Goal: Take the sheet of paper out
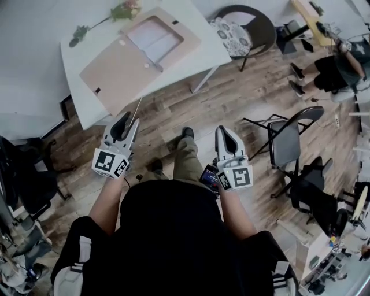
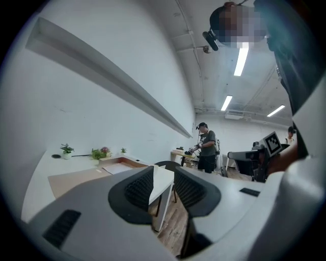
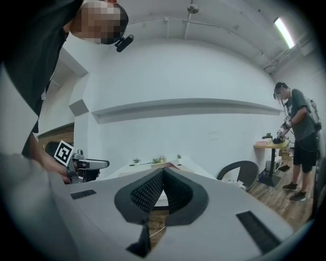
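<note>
Sheet of paper point(image 1: 153, 36): white, lying flat in the far-right half of an open tan folder point(image 1: 118, 72), framed by that half's raised border. The folder is spread open on the white tabletop point(image 1: 87, 110), far and to the left of where we stand. A sprig of flowers point(image 1: 124, 10) lies at the tabletop's far edge, just beyond the folder.

Both grippers are held low and near our body over the wooden floor point(image 1: 231, 98), well apart from the tabletop.

Left gripper point(image 1: 128, 120): fingers spread with nothing between them. Its own view shows only the tabletop's corner through the gap.

Right gripper point(image 1: 225, 132): fingers pressed together at the tips, pinching nothing.

Right of the tabletop stands a round dark chair with a patterned cushion point(image 1: 234, 34). A black folding chair point(image 1: 286, 141) stands nearer, on our right. Another person point(image 1: 341, 69) is at the far right.
</note>
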Motion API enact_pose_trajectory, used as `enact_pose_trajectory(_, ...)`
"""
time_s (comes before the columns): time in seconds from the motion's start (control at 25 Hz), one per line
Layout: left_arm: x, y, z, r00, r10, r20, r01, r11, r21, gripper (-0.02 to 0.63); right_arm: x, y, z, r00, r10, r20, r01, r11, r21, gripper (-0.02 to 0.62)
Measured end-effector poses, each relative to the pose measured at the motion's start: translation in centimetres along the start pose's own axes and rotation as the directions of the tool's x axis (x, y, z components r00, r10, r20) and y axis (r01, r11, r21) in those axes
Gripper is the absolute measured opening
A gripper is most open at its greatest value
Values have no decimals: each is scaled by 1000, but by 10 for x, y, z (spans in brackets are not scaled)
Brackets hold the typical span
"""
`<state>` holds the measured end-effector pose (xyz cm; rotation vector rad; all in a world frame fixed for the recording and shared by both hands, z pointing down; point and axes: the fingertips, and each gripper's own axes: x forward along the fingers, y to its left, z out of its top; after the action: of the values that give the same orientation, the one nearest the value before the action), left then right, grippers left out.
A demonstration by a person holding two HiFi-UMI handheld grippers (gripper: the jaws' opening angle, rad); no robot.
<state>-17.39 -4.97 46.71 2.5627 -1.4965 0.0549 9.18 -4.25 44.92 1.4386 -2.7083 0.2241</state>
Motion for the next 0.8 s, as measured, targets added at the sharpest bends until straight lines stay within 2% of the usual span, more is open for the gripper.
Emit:
enact_pose_trajectory(0.32, 80, 7, 21, 990, 139, -34, -139, 990, 10, 110, 77, -86, 26, 989, 144, 31, -145, 989, 14, 12)
enact_pose_trajectory(0.48, 111, 7, 41, 977, 213, -14, -213, 977, 22, 110, 102, -122, 32, 975, 217, 38, -218, 976, 16, 12)
enact_pose_trajectory(0.8, 135, 10, 51, 947, 322, 9, -322, 947, -16, 110, 150, -151, 42, 946, 319, 49, -320, 947, 10, 12)
